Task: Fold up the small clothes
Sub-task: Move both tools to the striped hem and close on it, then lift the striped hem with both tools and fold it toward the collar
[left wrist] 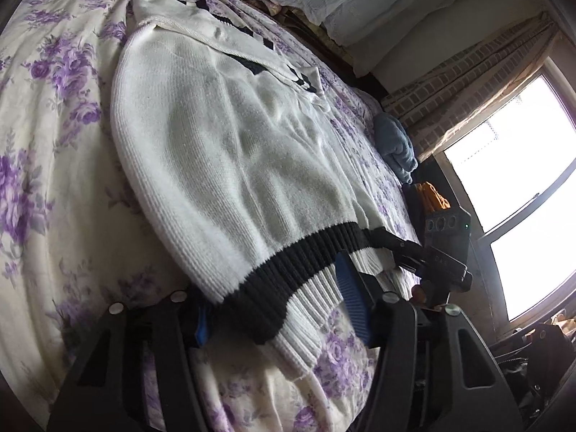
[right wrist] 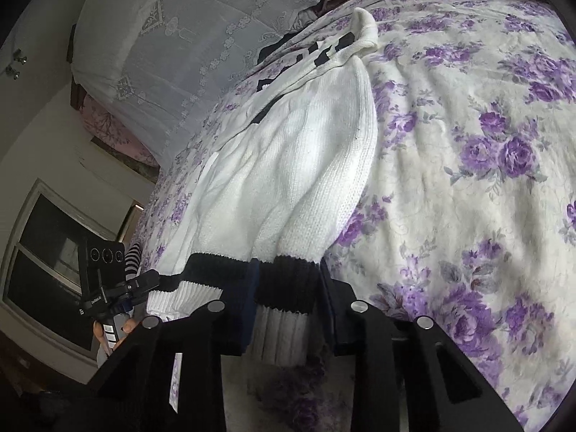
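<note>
A small white knit sweater (left wrist: 223, 136) with a black band at its ribbed hem lies lengthwise on the bed, collar end far away; it also shows in the right wrist view (right wrist: 298, 165). My left gripper (left wrist: 277, 309) is at the near hem, its blue pads wide apart with the hem lying between them. My right gripper (right wrist: 288, 298) has its jaws pressed on the black-and-white hem (right wrist: 284, 288). In the left wrist view the right gripper (left wrist: 403, 248) grips the hem's right corner. In the right wrist view the left gripper (right wrist: 144, 282) sits at the hem's left corner.
The bed has a cream cover with purple flowers (left wrist: 54, 126). A blue cloth (left wrist: 394, 144) and an orange item (left wrist: 432, 194) lie near the far right edge by a window (left wrist: 511, 180). A white lace-covered headboard or bedding (right wrist: 180, 54) stands beyond the sweater.
</note>
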`<control>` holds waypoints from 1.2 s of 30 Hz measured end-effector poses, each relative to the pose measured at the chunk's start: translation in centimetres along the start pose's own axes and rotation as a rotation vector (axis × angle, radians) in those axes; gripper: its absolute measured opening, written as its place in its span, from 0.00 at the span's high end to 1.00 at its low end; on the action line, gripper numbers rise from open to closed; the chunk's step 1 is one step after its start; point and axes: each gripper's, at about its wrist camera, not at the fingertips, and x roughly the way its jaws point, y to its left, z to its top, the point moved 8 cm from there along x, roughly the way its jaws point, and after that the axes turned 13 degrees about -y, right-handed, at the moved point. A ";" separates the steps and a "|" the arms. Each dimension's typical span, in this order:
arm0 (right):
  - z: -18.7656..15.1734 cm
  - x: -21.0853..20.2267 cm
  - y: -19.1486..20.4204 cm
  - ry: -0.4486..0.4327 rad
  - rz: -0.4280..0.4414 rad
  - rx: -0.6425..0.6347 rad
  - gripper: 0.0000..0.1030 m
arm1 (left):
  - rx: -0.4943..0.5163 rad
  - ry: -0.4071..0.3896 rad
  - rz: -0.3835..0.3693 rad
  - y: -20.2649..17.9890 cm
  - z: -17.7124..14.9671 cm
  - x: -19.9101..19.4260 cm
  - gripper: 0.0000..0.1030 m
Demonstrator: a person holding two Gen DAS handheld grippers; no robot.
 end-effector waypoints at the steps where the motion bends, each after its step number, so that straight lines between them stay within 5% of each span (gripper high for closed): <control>1: 0.0 0.2 0.2 0.000 -0.006 -0.010 0.69 | 0.007 0.002 0.001 -0.1 -0.2 0.0 0.46; 5: 0.1 0.7 0.5 0.002 -0.002 -0.014 0.69 | -0.012 0.009 0.004 0.2 0.1 0.6 0.45; 8: 0.3 0.6 0.2 -0.011 -0.001 0.008 0.75 | -0.022 -0.006 0.017 0.6 0.2 0.5 0.60; 10: 0.3 0.3 0.3 -0.026 0.002 0.007 0.76 | -0.024 -0.013 0.042 1.1 0.3 0.5 0.80; 13: 0.4 0.1 0.3 -0.037 0.007 0.009 0.77 | -0.044 -0.024 0.040 1.5 0.5 0.4 0.86; 21: 0.2 0.4 0.2 -0.016 0.019 0.013 0.77 | 0.014 -0.017 0.078 1.2 0.4 0.4 0.86; 26: -0.1 0.6 0.0 0.008 0.030 0.030 0.75 | 0.006 0.004 0.075 1.3 0.1 0.6 0.78; 36: 0.9 -0.2 0.6 -0.047 0.021 0.011 0.78 | 0.039 -0.029 0.085 0.6 1.3 -0.3 0.87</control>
